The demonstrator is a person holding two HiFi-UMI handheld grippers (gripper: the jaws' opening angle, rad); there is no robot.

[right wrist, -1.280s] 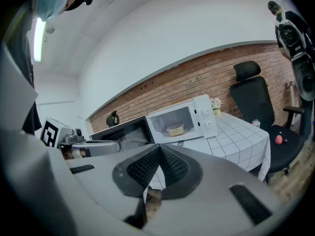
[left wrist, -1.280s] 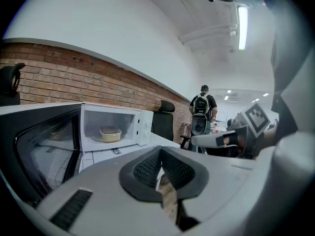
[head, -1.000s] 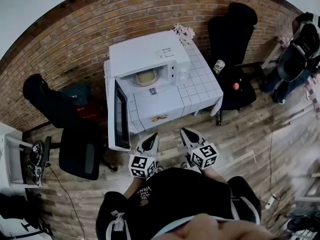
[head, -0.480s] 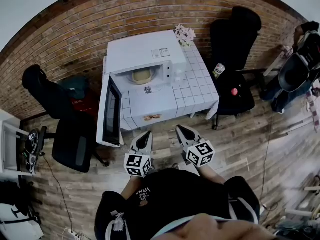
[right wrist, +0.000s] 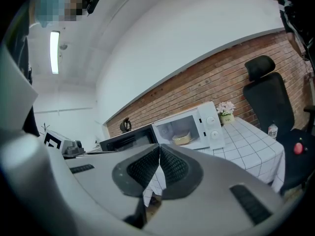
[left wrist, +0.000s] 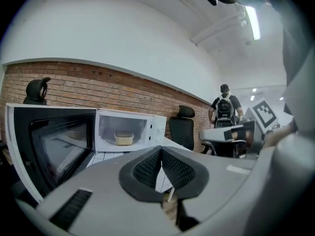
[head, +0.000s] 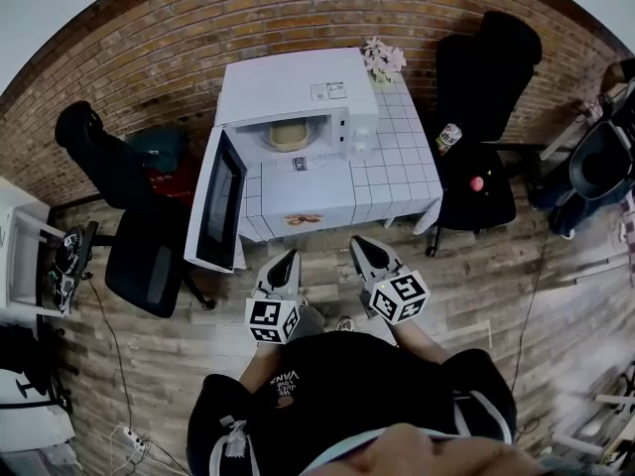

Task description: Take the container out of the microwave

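Both my tongs are shut tight and empty as I stand before the checked bench (head: 397,172). The left tongs (head: 286,258) and the right tongs (head: 359,246) are held side by side, pointing toward 12 o'clock, well short of the microwave (head: 298,89). It stands at the bench's far left, its door (head: 220,211) swung wide toward 9 o'clock.

The container (head: 288,135) sits inside the cavity, about mid-floor, dead ahead at 12 o'clock. It is a small, low, pale cream tub with rounded walls; I cannot tell whether it has a lid or anything in it.

I judge it light and stiff, likely smooth plastic or ceramic, so a shallow pinch could slip, and it may be warm. The best hold looks to be its near wall at 6 o'clock, with one jaw inside the rim and one outside. I could also grip across its width if the jaws will span it.
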